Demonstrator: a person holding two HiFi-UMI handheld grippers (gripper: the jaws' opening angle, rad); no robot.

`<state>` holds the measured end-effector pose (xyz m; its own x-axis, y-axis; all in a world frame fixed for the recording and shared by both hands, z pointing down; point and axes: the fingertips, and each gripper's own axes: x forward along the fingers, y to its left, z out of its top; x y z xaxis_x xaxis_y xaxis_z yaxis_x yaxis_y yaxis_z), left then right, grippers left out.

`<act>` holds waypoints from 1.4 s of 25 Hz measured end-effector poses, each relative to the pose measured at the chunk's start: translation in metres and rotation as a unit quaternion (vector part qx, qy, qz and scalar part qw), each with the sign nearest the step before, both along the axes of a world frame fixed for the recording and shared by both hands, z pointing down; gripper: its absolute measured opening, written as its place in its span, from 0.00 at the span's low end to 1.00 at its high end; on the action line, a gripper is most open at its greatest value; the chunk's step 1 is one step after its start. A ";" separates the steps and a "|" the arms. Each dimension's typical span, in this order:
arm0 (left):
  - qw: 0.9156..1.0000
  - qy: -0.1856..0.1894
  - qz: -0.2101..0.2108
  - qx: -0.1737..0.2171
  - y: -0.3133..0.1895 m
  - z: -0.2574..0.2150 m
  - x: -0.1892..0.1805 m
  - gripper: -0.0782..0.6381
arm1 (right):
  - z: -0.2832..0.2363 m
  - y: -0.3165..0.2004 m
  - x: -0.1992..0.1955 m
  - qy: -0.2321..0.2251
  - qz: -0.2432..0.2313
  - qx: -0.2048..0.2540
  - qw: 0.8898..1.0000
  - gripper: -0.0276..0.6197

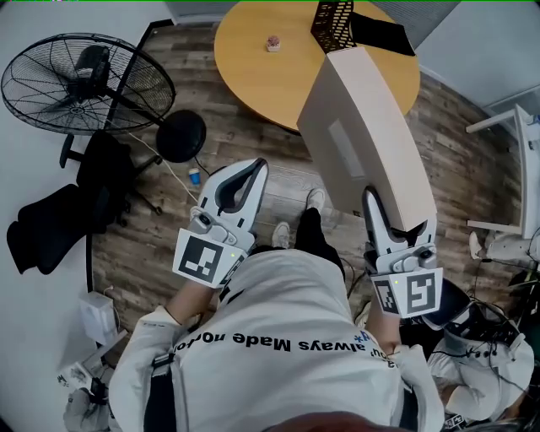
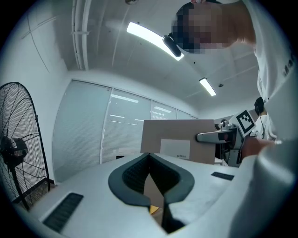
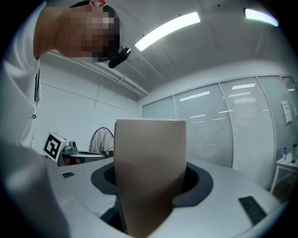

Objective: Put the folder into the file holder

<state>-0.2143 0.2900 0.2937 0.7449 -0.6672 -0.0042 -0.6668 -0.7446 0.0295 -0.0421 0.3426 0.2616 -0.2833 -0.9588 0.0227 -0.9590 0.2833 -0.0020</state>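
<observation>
A thick beige folder [image 1: 354, 126] stands between the jaws of my right gripper [image 1: 398, 215], which is shut on its lower end. Its far end reaches over the round wooden table [image 1: 261, 72]. In the right gripper view the folder [image 3: 150, 158] fills the gap between the dark pads of the right gripper [image 3: 150, 186]. The black mesh file holder [image 1: 331, 24] stands on the table's far side, just beyond the folder's tip. My left gripper [image 1: 257, 166] hangs to the left, shut with nothing in it. The left gripper [image 2: 149, 155] points level, and the folder [image 2: 177, 144] shows beyond it.
A small pink object [image 1: 272, 42] lies on the table. A black floor fan [image 1: 80, 84] and a black chair [image 1: 84, 202] stand at the left. White furniture [image 1: 515, 186] is at the right edge. The person's feet [image 1: 295, 224] are on wooden flooring before the table.
</observation>
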 end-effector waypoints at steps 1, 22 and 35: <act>1.000 0.000 -0.002 -0.001 -0.006 -0.001 0.004 0.14 | -0.001 -0.006 0.005 0.000 -0.001 0.000 1.000 0.50; 1.000 -0.004 -0.004 -0.006 -0.099 -0.005 0.098 0.14 | -0.004 -0.099 0.100 -0.015 0.003 0.000 1.000 0.50; 1.000 -0.004 -0.014 -0.005 -0.141 -0.007 0.141 0.14 | -0.005 -0.143 0.148 -0.016 0.003 0.000 1.000 0.50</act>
<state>-0.0735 0.1490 0.2864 0.7254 -0.6883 0.0089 -0.6881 -0.7249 0.0322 0.1061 0.1998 0.2570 -0.2782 -0.9604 0.0136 -0.9601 0.2777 -0.0333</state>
